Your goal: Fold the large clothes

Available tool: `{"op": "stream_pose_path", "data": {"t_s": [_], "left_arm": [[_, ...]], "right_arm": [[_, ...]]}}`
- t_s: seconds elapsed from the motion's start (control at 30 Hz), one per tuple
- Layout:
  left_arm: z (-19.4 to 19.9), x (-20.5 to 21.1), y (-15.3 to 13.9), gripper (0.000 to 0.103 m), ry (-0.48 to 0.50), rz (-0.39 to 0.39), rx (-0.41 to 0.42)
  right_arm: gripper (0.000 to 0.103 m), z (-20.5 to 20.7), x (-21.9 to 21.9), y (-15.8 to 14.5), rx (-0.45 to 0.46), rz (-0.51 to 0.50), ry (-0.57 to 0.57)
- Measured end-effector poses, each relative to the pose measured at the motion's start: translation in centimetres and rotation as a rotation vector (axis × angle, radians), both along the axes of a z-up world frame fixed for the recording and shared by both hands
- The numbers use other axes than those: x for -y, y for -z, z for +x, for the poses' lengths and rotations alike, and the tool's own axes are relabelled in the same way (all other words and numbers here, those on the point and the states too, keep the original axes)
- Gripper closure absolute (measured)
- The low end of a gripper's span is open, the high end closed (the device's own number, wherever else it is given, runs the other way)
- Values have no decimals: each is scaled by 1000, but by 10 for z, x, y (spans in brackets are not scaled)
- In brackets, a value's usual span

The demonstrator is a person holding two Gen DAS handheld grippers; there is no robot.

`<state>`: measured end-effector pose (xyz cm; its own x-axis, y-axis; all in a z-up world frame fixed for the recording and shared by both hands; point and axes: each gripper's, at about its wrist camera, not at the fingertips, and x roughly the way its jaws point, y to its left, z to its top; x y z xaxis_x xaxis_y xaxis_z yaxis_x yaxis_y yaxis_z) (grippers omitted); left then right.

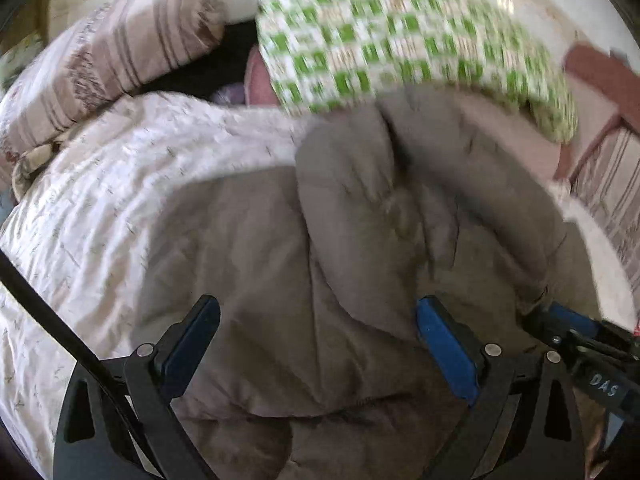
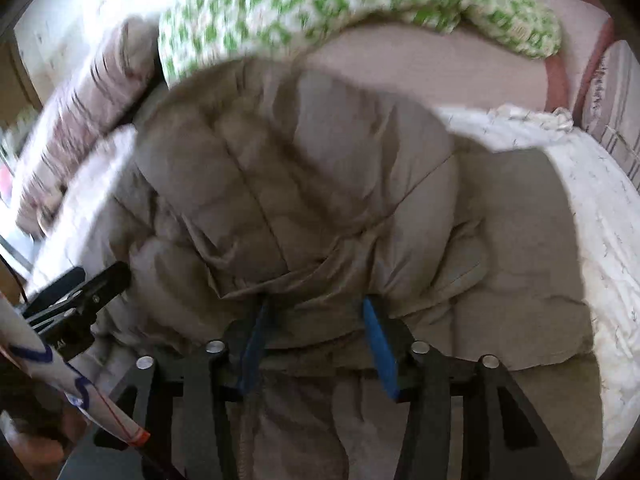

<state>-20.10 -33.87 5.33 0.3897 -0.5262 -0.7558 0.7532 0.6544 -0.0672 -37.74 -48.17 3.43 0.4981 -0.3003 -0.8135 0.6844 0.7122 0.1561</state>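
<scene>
Jacket [image 1: 360,248] fills frame centre, bunched on white quilt [image 1: 100,200]. Left gripper [image 1: 318,340] spread wide, empty. Right gripper [image 2: 316,320] half-open, fold of jacket between pads [image 2: 376,332]; grip uncertain. I judge fold mid-way; next, regrasp hem.

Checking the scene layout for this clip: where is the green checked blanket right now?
The green checked blanket lies along the top of both wrist views, beyond the grey-brown padded jacket, with a striped pillow to its left.

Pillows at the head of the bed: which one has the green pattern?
The checked pillow, white with green squares, behind the jacket. The striped pillow is beige and brown.
</scene>
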Motion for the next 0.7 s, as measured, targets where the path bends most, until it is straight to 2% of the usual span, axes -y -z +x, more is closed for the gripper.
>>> {"op": "stream_pose_path", "data": {"t_s": [0.03, 0.1, 0.23, 0.37, 0.57, 0.63, 0.7], "left_arm": [[-1, 3, 5, 4, -1, 27, -5], [-5, 1, 3, 4, 1, 22, -1], [-16, -17, -25, 4, -3, -39, 24], [-41, -54, -60, 4, -26, -120, 92], [-106, -123, -102, 4, 19, -190, 223], [-129, -149, -99, 4, 21, -188, 249], [-147, -174, -86, 4, 17, -178, 217]], "right_arm": [[50, -1, -1, 0, 1, -2, 1], [50, -9, -6, -9, 28, 4, -5], [50, -56, -26, -41, 127, 7, 5], [47, -108, -64, -57, 141, -3, -8], [42, -181, -127, -57, 116, -27, -25], [40, -200, -144, -51, 112, -27, -26], [39, -219, -161, -42, 103, -31, -20]]}}
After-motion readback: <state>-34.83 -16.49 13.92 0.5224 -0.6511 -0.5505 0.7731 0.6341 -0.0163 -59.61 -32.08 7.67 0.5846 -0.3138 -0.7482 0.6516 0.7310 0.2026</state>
